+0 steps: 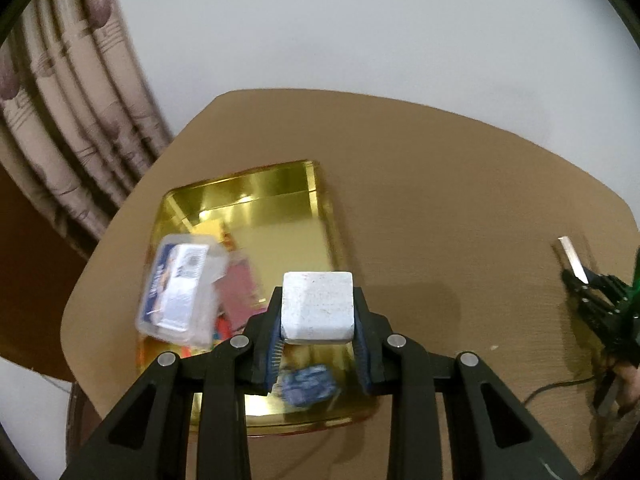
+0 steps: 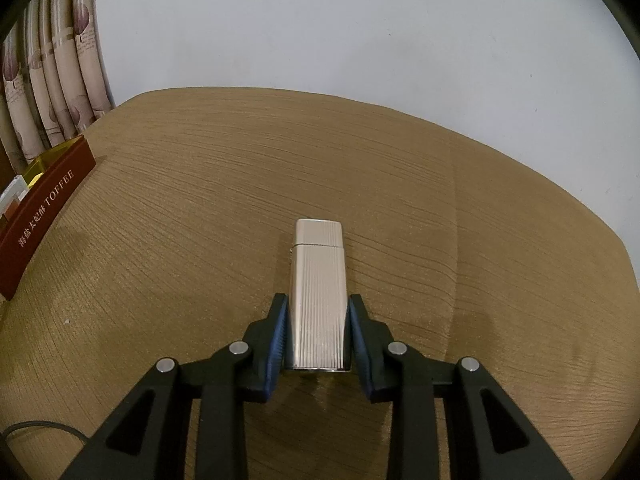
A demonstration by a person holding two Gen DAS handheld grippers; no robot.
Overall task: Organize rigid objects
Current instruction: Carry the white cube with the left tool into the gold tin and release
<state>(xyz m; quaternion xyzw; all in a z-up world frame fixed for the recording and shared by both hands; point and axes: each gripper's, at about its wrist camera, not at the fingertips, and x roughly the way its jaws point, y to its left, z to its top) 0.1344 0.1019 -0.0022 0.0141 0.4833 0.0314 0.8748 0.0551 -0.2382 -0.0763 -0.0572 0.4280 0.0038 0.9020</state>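
Note:
My left gripper (image 1: 318, 304) is shut on a white speckled block (image 1: 317, 306), held in the air over the near right part of a gold tin box (image 1: 256, 188). Inside the tin lie a clear plastic case with a printed label (image 1: 178, 288), a dark blue packet (image 1: 307, 386) and some red and pink items. In the right wrist view my right gripper (image 2: 318, 300) is shut on a ribbed silver lighter (image 2: 319, 292), which points away from me just above the tan tabletop (image 2: 200, 200). In the left wrist view the right gripper (image 1: 576, 268) with the lighter shows at the far right.
A dark red toffee box (image 2: 44, 208) sits at the table's left edge in the right wrist view. A patterned curtain (image 1: 68, 100) hangs behind the table's left corner, with a plain white wall (image 1: 360, 20) beyond. A thin dark cable (image 1: 552, 388) trails near the right hand.

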